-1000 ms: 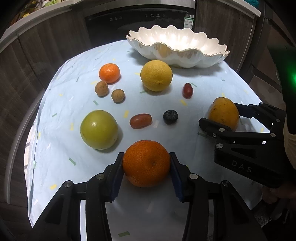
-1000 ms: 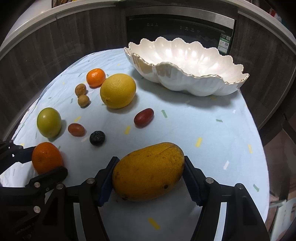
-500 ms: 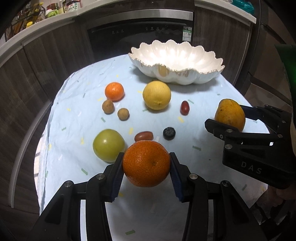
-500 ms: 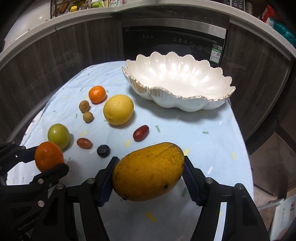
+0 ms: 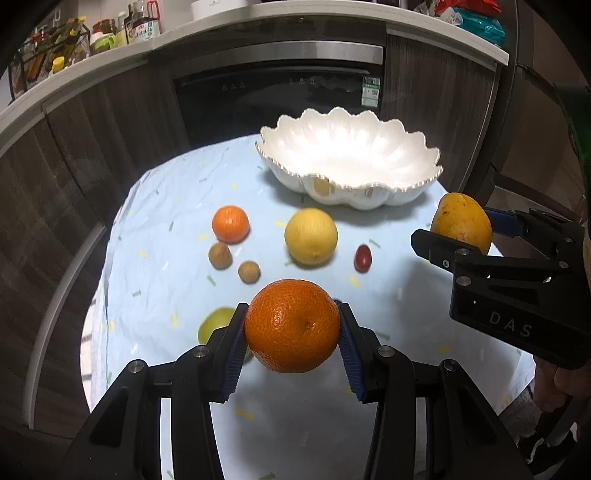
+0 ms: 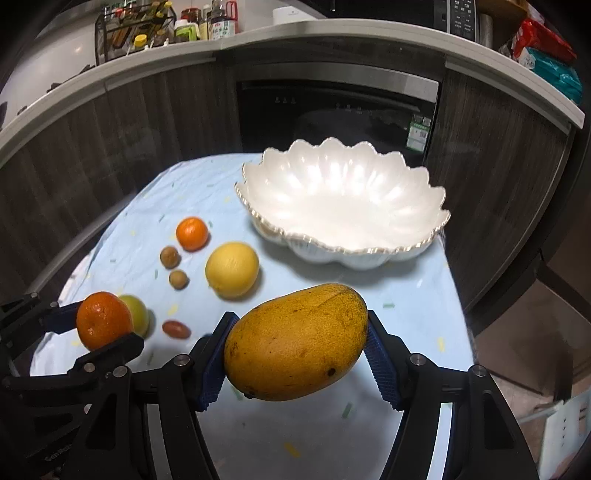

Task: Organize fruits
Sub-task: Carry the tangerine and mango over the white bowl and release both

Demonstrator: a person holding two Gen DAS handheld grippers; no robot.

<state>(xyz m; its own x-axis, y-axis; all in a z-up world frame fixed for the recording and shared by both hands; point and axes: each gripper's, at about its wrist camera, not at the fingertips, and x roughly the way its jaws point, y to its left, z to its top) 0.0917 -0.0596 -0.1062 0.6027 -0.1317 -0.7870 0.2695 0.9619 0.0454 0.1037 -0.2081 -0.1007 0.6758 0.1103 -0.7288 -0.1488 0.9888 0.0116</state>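
My left gripper (image 5: 291, 332) is shut on a large orange (image 5: 292, 325), held well above the table; it also shows in the right wrist view (image 6: 104, 319). My right gripper (image 6: 297, 345) is shut on a yellow mango (image 6: 296, 341), also lifted; the mango shows at the right of the left wrist view (image 5: 461, 223). The white scalloped bowl (image 5: 351, 184) stands empty at the table's far side, with its rim in the right wrist view (image 6: 424, 243). On the cloth lie a yellow citrus (image 5: 311, 236), a small mandarin (image 5: 230, 224), two small brown fruits (image 5: 220, 255), a red date (image 5: 362, 258) and a green fruit (image 5: 214, 328).
The round table has a light blue cloth (image 5: 166, 221) with confetti marks. Dark cabinets and an oven (image 5: 280, 92) stand behind it. A counter with bottles (image 6: 147, 26) runs above. A second red fruit (image 6: 176, 328) lies near the green one.
Both grippers have risen with their fruit, and the table and bowl look farther below. The bowl's inside shows more fully now.
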